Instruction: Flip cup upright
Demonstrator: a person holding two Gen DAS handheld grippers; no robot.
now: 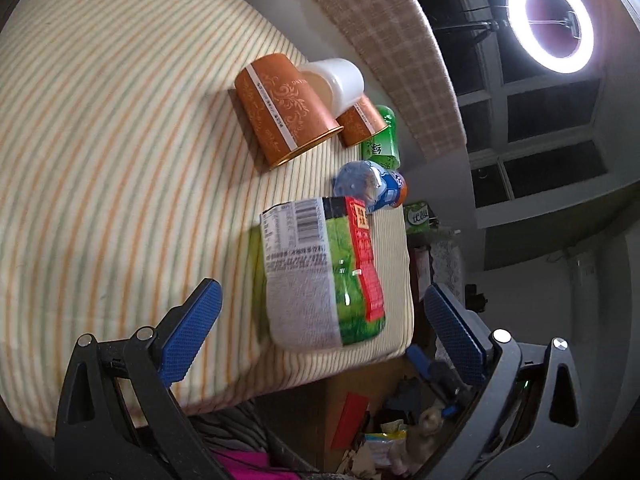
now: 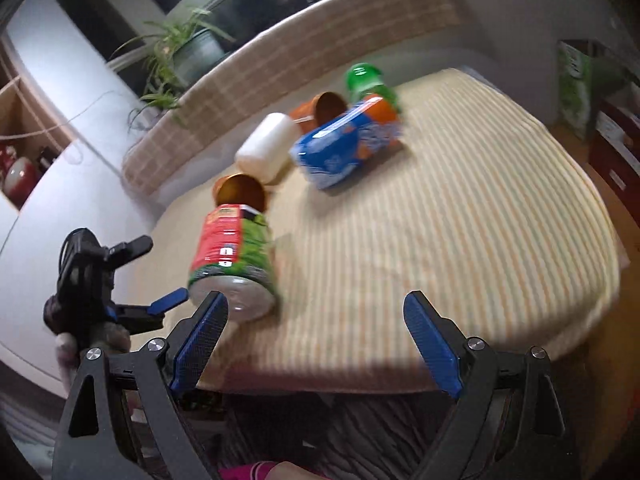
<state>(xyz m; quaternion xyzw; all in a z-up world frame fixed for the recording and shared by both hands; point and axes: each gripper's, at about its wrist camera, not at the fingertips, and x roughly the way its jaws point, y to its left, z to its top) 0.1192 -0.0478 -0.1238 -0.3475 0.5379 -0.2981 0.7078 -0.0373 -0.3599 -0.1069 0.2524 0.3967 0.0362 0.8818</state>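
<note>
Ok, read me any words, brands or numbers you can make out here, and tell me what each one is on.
"优酸": green carton beyond the table edge, partly cut off.
Green can: barcode, red Chinese panel and fine print, too small to read.
Orange cup: white strip of print, too small.
Small green can: white character, unreadable.
Blue-and-orange can: lettering blurred.

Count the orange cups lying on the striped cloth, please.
2. The bigger orange cup lies beside the white cup; the smaller orange cup lies just behind, against the green bottle.

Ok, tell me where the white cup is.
The white cup lies on its side on the striped cushion, wedged between the two orange cups.
</note>
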